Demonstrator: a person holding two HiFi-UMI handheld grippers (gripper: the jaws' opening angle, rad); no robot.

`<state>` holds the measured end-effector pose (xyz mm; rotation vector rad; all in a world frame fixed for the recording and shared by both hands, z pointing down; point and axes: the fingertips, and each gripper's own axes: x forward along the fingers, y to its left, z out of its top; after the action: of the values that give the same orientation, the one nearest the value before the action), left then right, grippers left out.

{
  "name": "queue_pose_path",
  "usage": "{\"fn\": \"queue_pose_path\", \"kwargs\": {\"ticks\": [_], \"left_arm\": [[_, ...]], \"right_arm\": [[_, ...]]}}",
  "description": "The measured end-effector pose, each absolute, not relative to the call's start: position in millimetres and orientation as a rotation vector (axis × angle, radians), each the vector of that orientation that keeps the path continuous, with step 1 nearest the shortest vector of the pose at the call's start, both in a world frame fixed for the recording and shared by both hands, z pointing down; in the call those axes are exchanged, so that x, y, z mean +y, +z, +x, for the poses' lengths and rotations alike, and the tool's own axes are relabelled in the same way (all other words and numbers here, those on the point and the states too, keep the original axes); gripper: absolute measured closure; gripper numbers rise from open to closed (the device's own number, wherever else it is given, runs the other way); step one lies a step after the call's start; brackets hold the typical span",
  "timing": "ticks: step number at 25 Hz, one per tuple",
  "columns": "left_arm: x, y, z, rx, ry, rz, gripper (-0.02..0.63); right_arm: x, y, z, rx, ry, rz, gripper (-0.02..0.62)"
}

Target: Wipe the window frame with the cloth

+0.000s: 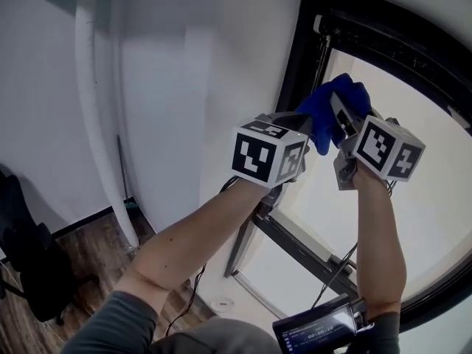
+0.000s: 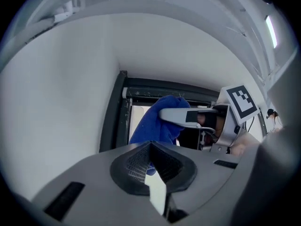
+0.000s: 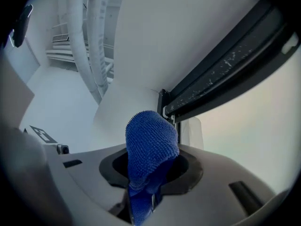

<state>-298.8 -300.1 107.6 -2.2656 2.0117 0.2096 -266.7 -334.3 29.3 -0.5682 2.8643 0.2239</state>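
My right tongs (image 3: 151, 167) pinch the blue cloth (image 3: 150, 142) right by the corner of the black window frame (image 3: 221, 74), whose top bar runs off to the right, and my left tongs (image 2: 150, 147) sit closed and empty nearby.

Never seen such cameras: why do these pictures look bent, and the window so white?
Head view: daylight washes out the window pane. Left gripper view: the wide lens bows the black frame. Right gripper view: dark corners, yet the blue cloth is sharp.

No legible text is shown; the print on the small screen (image 1: 318, 330) is rendered too small to be read.
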Motion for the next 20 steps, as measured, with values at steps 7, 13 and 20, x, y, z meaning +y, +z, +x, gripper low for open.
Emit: {"fn": "queue_pose_path", "kwargs": {"ticks": [7, 13, 20], "left_arm": [[-302.3, 56.3, -344.0, 2.018, 0.25, -2.182, 0.597], [-307.1, 42.8, -355.1, 2.007, 0.275, -2.189, 0.597], [-307.6, 37.4, -348.9, 1.965, 0.253, -2.186, 0.597]], "right_arm": [[-350.6, -49.8, -318.2, 2.784, 0.316, -0.603, 0.466], [-372.2, -85.4, -342.2, 2.748, 0.369, -0.707, 0.466], [-380.3, -99.4, -325.3, 2.684, 0.364, -0.784, 0.466]]}}
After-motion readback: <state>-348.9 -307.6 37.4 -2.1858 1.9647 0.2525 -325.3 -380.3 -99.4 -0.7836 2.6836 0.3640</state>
